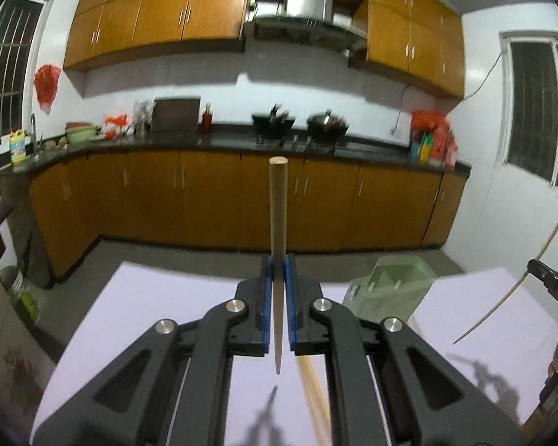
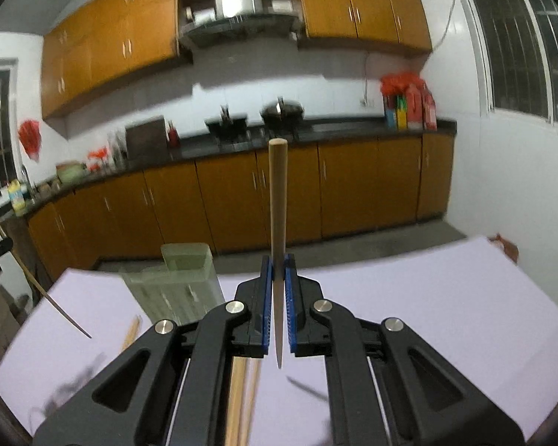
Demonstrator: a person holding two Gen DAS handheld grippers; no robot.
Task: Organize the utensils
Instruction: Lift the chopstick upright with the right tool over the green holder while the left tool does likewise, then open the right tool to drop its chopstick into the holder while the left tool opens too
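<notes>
My left gripper (image 1: pixel 278 271) is shut on a wooden chopstick (image 1: pixel 278 204) that stands upright, thick end up, above the lilac table (image 1: pixel 137 319). My right gripper (image 2: pixel 278 269) is shut on another chopstick (image 2: pixel 278 200), also upright. The right gripper's chopstick shows tilted at the right edge of the left wrist view (image 1: pixel 509 290); the left one shows at the left edge of the right wrist view (image 2: pixel 37 282). A pale green translucent utensil holder (image 1: pixel 390 286) stands on the table, between the grippers (image 2: pixel 178 278). More chopsticks (image 1: pixel 312 390) lie on the table under the grippers (image 2: pixel 241 397).
Behind the table is a kitchen with orange cabinets (image 1: pixel 212 193), a dark counter (image 1: pixel 223 141) with woks and bottles, and a grey floor (image 1: pixel 167 256). A window (image 2: pixel 520 44) is on the right wall.
</notes>
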